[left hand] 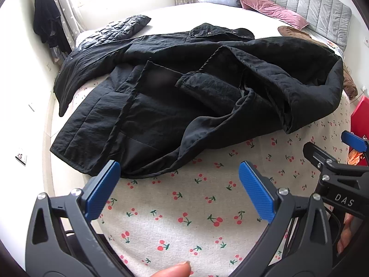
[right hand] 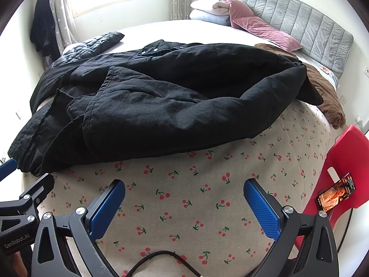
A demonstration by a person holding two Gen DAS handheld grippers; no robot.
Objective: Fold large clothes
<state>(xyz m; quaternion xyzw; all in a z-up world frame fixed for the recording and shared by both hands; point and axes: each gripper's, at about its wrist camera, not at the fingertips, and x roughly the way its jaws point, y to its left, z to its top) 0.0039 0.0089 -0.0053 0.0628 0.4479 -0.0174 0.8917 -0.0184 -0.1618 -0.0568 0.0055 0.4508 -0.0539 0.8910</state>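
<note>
Black coat (left hand: 198,87) lies crumpled across the bed (left hand: 184,207), on the cherry-print sheet. Collar with snaps toward the headboard (left hand: 318,7); hem at the bed's foot, nearest the grippers. One front panel is flipped over, lining up; one sleeve hangs off the bed edge.

Left gripper (left hand: 180,189): jaws spread wide, nothing between them, above bare sheet just short of the coat's hem. A fingertip shows at the bottom edge of the left view.

Right gripper (right hand: 184,204): jaws also wide apart, empty, over bare sheet near the coat's hem, not touching it.

Around the coat: quilted dark jacket (left hand: 115,31) beyond its collar end; brown garment (right hand: 322,92) beside it toward the headboard; pink pillows (right hand: 260,26) and folded bedding against the headboard. Red chair (right hand: 341,161) beside the bed with a lit phone (right hand: 335,195) on its seat. Dark clothes (left hand: 47,20) hang by the curtain.
</note>
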